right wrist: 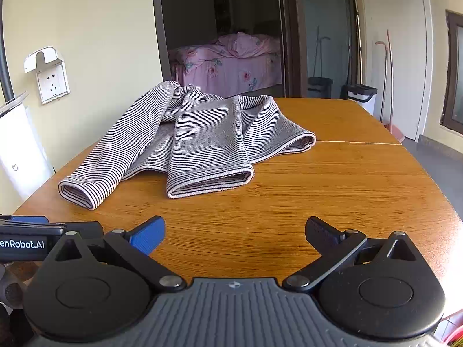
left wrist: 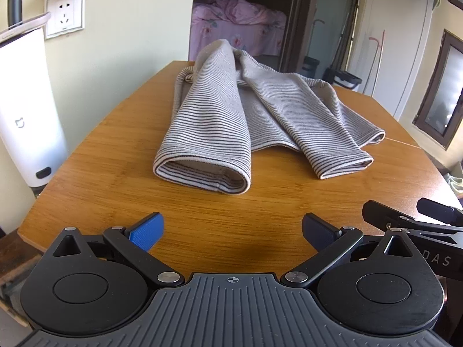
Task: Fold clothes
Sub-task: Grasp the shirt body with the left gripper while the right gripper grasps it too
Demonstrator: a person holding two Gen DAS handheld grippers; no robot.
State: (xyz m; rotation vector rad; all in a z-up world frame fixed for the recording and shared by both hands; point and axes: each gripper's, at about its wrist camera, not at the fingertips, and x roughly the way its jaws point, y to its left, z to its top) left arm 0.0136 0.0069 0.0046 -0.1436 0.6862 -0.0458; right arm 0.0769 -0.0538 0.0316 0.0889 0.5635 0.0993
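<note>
Striped garment (left wrist: 231, 110) lies mid-tabletop (left wrist: 202, 217), sleeves toward you. Your left tool (left wrist: 233, 232) and right tool (right wrist: 235, 232) both spread, empty. Fabric likely soft, limp: pinch at cuffs.

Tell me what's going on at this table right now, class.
A person holds a two-finger gripper in each hand over a wooden table. A striped long-sleeved top lies on it, both sleeves laid down the front toward the cameras, the sleeve ends lying apart. The left gripper and the right gripper are both open, low over the near edge, short of the cloth. Neither touches it.
</note>
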